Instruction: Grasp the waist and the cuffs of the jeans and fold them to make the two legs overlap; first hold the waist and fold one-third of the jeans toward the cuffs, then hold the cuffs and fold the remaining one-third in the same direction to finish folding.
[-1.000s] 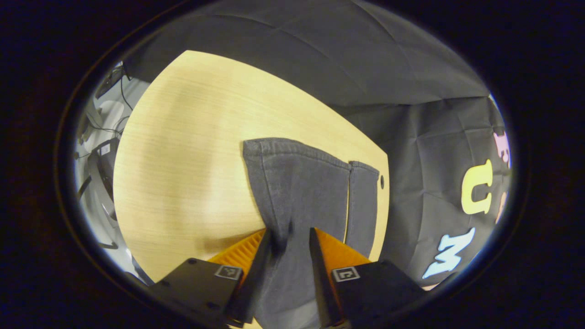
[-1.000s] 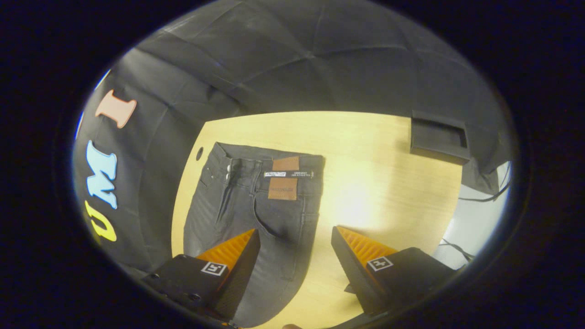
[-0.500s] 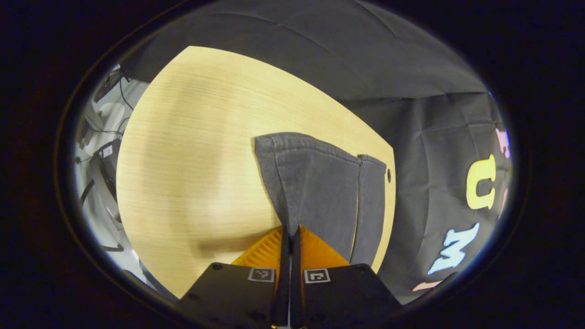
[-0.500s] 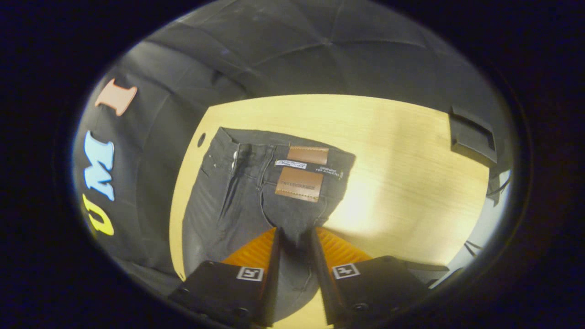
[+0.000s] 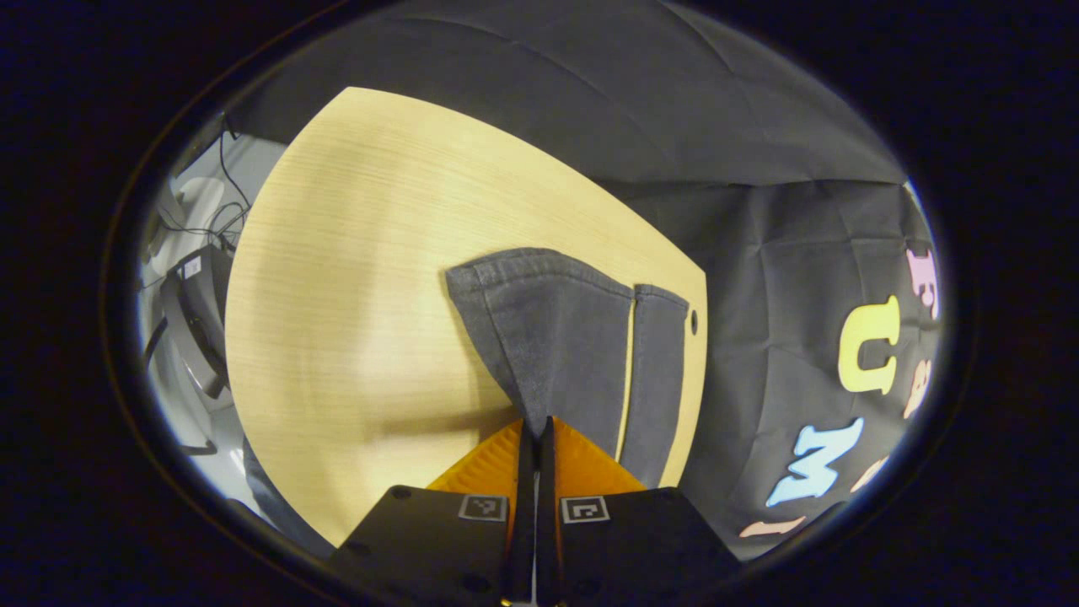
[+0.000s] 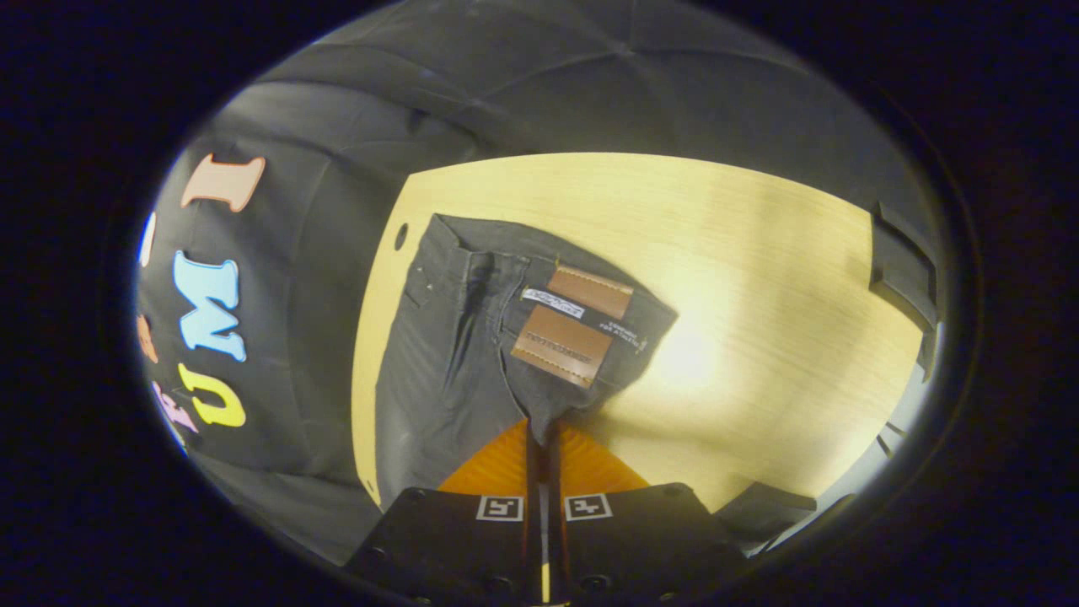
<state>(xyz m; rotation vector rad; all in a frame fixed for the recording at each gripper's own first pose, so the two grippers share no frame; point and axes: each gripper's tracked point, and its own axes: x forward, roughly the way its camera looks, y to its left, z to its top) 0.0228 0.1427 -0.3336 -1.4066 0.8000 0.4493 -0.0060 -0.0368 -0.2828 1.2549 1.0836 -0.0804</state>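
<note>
Dark grey jeans (image 6: 464, 337) lie on the pale wooden table (image 6: 742, 278). In the right gripper view the waist end faces me, with brown leather patches (image 6: 563, 341) on the waistband. My right gripper (image 6: 544, 432) is shut on the near side of the jeans below the waist, and the cloth rises to it in a peak. In the left gripper view the two cuffs (image 5: 556, 278) lie side by side near the table's right edge. My left gripper (image 5: 534, 428) is shut on the nearer leg (image 5: 548, 337), which pulls up into a point.
A black box (image 6: 906, 274) sits at the far right of the table in the right gripper view. Cables and equipment (image 5: 194, 253) lie beyond the table's left edge in the left gripper view. A small round hole (image 5: 694, 321) marks the table corner by the cuffs.
Both grippers closed on the jeans: the left one by half a second ago, the right one since then. The pinched cloth has lifted slightly at each end.
</note>
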